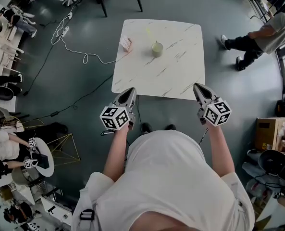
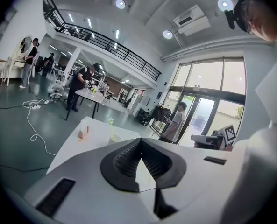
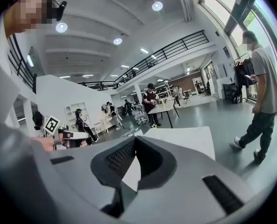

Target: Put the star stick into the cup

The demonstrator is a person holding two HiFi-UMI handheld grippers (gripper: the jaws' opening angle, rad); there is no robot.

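Head view, from the left: a white cable point(image 1: 72, 49) loops over the grey floor beside the white marble table point(image 1: 180, 76). The left gripper point(image 1: 129, 93) hovers at the table's near edge, its jaws pressed together at the tips with nothing between them; the left gripper view shows the same, the left gripper's ribbed pads point(image 2: 124, 160) narrowing to a closed point. On the far part of the tabletop a small pink block point(image 1: 126, 43) lies near the left edge. Just to its right stands the pale green cup point(image 1: 156, 49), and the yellow star stick point(image 1: 149, 32) stands in it, leaning toward the far left. In the left gripper view the star point(image 2: 111, 121) rises above the cup's rim, well beyond the jaws. The right gripper point(image 1: 199, 88) hangs over the near right corner of the table, well apart from the cup, jaws likewise closed and empty, as the right gripper view confirms. Farther right, a person in a grey shirt point(image 1: 265, 35) stands on the floor, and a cardboard box point(image 1: 272, 134) sits near the right edge.
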